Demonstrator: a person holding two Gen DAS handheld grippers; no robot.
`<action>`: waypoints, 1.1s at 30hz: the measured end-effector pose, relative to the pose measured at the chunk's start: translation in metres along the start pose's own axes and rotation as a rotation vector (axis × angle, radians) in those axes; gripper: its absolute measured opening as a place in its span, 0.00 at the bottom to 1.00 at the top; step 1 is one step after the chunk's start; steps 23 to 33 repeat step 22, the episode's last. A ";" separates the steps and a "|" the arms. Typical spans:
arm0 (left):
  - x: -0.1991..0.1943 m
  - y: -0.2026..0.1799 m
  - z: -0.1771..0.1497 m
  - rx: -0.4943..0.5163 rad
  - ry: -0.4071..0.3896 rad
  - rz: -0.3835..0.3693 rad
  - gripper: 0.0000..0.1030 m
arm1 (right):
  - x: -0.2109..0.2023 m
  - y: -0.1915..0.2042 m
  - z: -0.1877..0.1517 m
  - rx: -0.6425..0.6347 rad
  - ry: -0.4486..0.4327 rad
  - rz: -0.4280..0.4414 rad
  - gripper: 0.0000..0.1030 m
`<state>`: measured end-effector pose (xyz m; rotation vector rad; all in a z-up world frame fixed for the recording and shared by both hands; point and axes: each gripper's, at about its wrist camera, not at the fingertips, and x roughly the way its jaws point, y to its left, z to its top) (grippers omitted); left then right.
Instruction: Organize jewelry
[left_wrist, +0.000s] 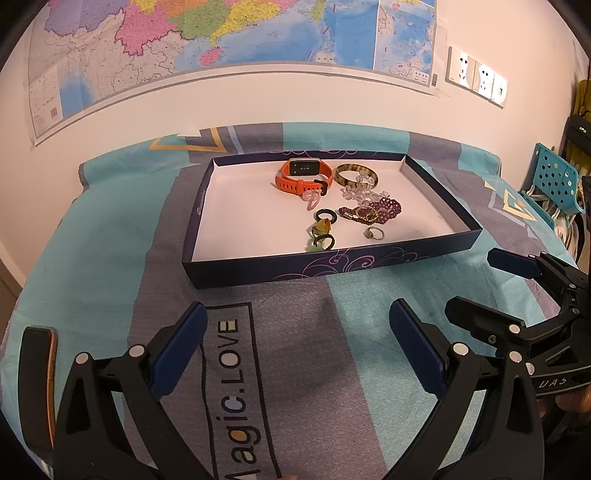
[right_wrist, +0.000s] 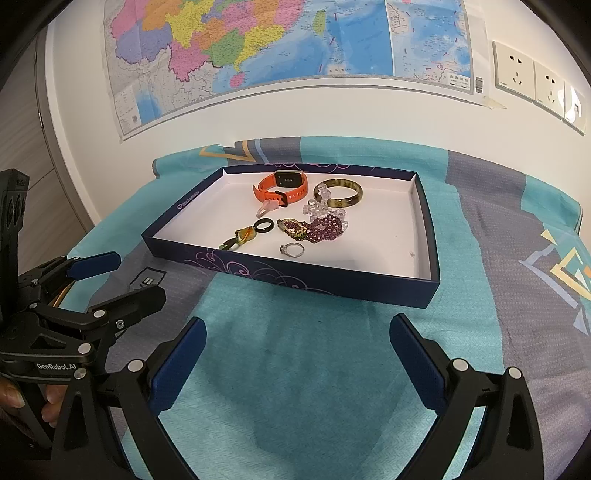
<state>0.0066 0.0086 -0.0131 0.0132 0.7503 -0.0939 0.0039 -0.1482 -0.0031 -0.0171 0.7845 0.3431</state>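
Observation:
A shallow dark blue tray with a white floor lies on the cloth ahead of both grippers. In it lie an orange smartwatch, a brown bangle, clear beads, a purple bead bracelet, a black ring, a silver ring and a green-amber charm. My left gripper is open and empty, short of the tray. My right gripper is open and empty too; it also shows in the left wrist view.
A teal and grey patterned cloth covers the table. A map and wall sockets are on the wall behind. A teal perforated basket stands at the far right. A phone lies by the left gripper.

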 end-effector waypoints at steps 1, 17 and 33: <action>0.000 0.000 0.000 0.000 0.000 0.000 0.94 | 0.000 0.000 0.000 0.000 0.000 0.000 0.93; 0.006 0.004 -0.001 -0.008 0.022 0.009 0.94 | -0.004 -0.011 0.000 -0.025 0.014 -0.020 0.93; 0.012 0.023 -0.002 -0.049 0.046 0.008 0.94 | -0.014 -0.065 0.002 -0.021 0.054 -0.117 0.93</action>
